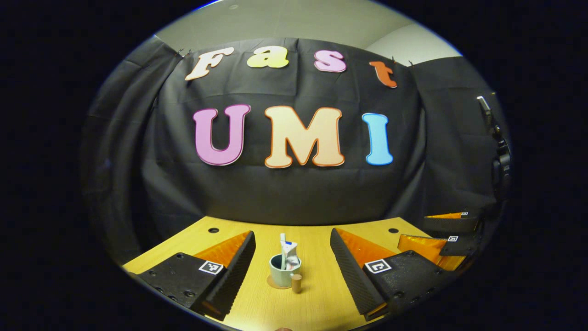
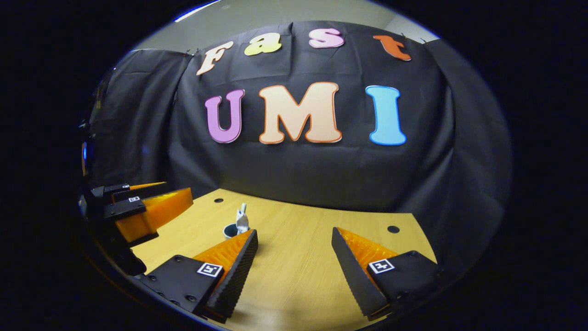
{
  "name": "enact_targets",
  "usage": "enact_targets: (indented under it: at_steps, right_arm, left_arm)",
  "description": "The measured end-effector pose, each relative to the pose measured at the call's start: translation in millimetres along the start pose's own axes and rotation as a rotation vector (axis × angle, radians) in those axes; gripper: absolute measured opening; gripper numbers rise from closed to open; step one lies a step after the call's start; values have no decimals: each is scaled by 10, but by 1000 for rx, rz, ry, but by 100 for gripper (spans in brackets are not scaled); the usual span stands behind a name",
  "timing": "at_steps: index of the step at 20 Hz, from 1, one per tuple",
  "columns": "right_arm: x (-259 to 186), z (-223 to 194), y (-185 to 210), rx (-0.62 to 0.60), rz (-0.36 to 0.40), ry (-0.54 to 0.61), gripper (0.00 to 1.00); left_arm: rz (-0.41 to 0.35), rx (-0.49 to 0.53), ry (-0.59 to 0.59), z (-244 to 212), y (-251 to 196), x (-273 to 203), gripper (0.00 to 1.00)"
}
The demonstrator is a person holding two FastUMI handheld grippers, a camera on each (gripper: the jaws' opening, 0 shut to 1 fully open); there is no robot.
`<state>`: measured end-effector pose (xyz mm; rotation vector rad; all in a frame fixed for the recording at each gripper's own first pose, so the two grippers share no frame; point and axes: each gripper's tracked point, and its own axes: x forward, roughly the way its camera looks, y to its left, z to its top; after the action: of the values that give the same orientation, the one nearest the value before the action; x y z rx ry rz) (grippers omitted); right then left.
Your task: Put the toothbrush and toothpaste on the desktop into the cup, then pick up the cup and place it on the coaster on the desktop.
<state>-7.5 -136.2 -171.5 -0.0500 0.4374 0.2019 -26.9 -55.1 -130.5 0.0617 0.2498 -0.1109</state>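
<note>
Presently my left tool (image 1: 292, 257) is spread, the cup (image 1: 284, 271) standing apart between its fingers on the coaster (image 1: 274, 283). My right tool (image 2: 294, 257) is spread too, cup off left.

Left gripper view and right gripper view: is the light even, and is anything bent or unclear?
Left gripper view: desktop evenly lit, its far edge bowed by the fisheye, cup sharp. Right gripper view: the cup is small, half hidden behind a finger, edges dim.

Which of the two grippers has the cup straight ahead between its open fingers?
The left gripper: the cup, holding the toothpaste, sits centred between its fingers. From the right gripper, the cup lies off to the side, beyond one finger.
</note>
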Motion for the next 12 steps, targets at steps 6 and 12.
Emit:
enact_targets:
  at_steps: [6, 12]
  right_arm:
    - [-262, 545, -274, 27, -115, -155, 99]
    - [-407, 851, -483, 24, -189, -220, 99]
  left_arm:
    - [-56, 18, -59, 277, -21, -52, 96]
    - [-88, -22, -95, 465, -36, 43, 95]
